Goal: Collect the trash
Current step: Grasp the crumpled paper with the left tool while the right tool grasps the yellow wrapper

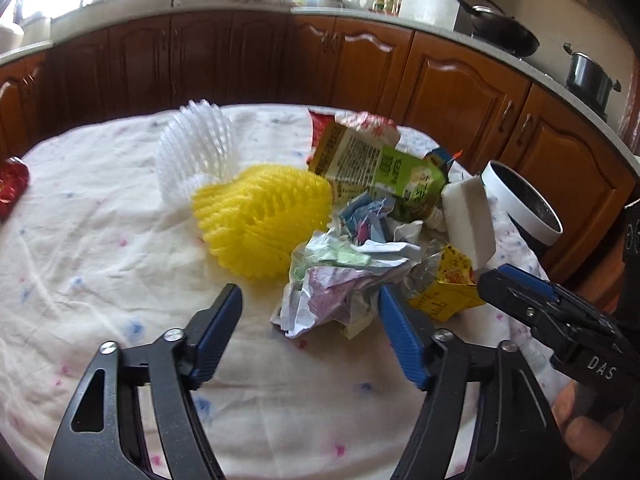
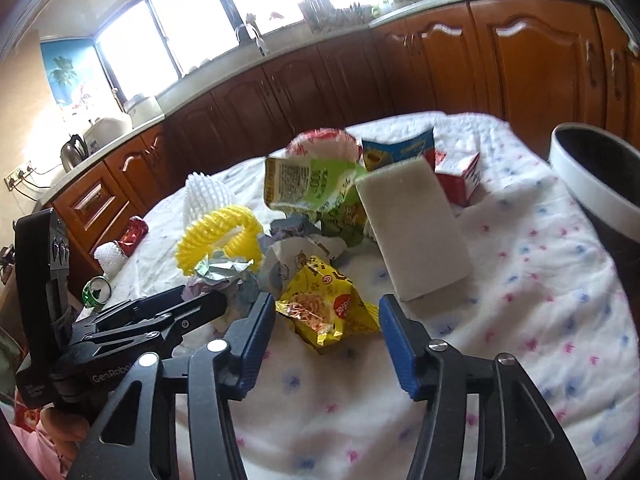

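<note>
Tongs (image 2: 324, 312) agape over litter; white-rimmed bin (image 2: 592, 184) beside, contents unseen.

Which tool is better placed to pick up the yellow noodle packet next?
Right. The right tool is open with the yellow noodle packet between its fingers; the left tool faces the crumpled paper.

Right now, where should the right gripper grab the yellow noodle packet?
Grab the yellow noodle packet across its crumpled near end, coming straight in from the near side. It lies flat, right ahead of the open right gripper, between the fingers.
</note>
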`<control>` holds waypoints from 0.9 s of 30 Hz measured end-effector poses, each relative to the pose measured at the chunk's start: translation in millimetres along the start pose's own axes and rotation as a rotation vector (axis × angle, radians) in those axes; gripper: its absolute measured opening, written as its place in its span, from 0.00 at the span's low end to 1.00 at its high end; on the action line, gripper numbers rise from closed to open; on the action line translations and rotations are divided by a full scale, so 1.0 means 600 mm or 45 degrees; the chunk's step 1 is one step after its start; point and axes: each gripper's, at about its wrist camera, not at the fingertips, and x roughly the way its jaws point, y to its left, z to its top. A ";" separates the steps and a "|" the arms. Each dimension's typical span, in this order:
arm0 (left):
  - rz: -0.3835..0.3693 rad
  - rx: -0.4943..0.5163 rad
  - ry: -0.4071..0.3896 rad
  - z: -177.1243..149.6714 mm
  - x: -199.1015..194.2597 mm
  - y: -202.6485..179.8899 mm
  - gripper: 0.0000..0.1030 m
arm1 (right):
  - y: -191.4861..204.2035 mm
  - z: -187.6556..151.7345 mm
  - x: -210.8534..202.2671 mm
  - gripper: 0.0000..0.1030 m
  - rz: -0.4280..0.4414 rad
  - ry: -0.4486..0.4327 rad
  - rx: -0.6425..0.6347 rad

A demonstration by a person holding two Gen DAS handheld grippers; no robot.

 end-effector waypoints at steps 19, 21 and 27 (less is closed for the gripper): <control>-0.148 0.043 0.027 0.005 -0.013 -0.009 0.19 | 0.000 -0.011 -0.035 0.06 0.033 -0.014 -0.043; -0.162 0.059 0.001 0.007 -0.032 -0.017 0.18 | -0.005 -0.010 -0.054 0.05 0.043 -0.039 -0.027; -0.220 0.118 -0.063 0.022 -0.069 -0.055 0.13 | -0.020 -0.007 -0.107 0.04 0.022 -0.125 -0.007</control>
